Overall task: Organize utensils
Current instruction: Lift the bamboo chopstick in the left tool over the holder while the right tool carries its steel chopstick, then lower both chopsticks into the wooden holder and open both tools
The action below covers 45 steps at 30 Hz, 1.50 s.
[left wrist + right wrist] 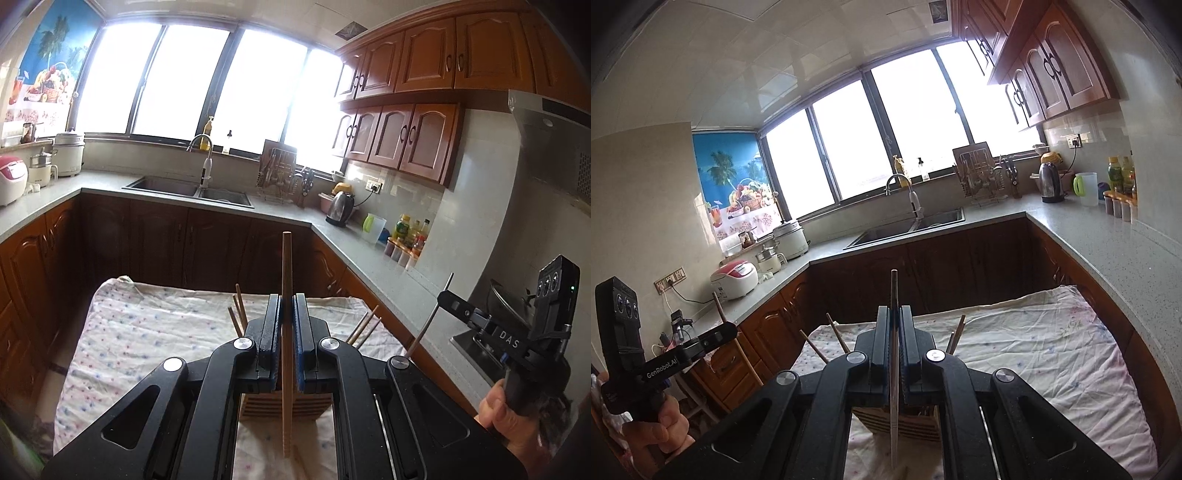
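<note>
Chopsticks, one per set of tongs right now. Left tongs [287,332] clenched on a light wooden chopstick [287,280], standing upright between the blue pads, tip poking well above. Right tongs [895,343] clamped tight on a darker chopstick [894,295], also near vertical. Both hanging over a slatted wooden holder [269,408] sitting on a floral cloth [147,332] spread over the worktop. More chopsticks [238,308] sticking out of that holder, leaning left and right behind the tongs. Sink [173,186] and kettle [340,206] way back on the far counter, well apart from all this. Person's hand [495,404] gripping the right handle.
</note>
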### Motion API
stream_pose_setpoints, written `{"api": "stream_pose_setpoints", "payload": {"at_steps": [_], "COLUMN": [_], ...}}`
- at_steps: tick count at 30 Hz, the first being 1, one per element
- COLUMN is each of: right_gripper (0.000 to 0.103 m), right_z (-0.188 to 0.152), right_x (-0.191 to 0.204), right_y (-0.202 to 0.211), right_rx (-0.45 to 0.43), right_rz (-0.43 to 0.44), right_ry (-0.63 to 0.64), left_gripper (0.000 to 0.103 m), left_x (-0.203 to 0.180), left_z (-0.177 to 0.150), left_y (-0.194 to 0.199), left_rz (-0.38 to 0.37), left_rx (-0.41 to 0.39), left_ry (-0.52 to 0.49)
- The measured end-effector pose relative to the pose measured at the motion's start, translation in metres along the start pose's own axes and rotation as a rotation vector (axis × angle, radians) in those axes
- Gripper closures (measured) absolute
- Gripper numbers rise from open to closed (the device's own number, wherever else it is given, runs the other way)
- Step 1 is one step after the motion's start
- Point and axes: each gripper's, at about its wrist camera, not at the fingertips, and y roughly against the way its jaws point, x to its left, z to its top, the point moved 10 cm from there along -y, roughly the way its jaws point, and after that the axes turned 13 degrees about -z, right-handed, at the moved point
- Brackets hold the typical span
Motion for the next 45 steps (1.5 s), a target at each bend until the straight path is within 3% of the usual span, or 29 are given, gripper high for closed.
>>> {"api": "stream_pose_setpoints", "payload": {"at_steps": [11, 22, 33, 38, 45], "right_gripper": [0.098, 0.099, 0.098, 0.098, 0.098], "right_z": [0.022, 0.027, -0.023, -0.043, -0.058], "right_x": [-0.005, -0.006, 0.000, -0.003, -0.009], "right_y": [-0.036, -0.063, -0.082, -0.089, -0.094], "right_rx": [-0.036, -0.075, -0.066, -0.034, -0.012], "right_rz": [-0.014, -0.035, -0.056, -0.063, -0.079], "right_ry": [-0.031, -0.013, 0.014, 0.012, 0.001], "left_gripper": [0.098, 0.098, 0.098, 0.098, 0.097], "left_x": [0.008, 0.030, 0.043, 0.039, 0.054], "left_z": [0.029, 0.021, -0.032, -0.034, -0.055], "left_y": [-0.037, -0.074, -0.090, -0.084, -0.097], "left_rz": [0.014, 0.063, 0.089, 0.105, 0.115], "left_rx": [-0.054, -0.083, -0.055, -0.067, 0.009], "left_ry": [-0.041, -0.020, -0.015, -0.049, -0.011]}}
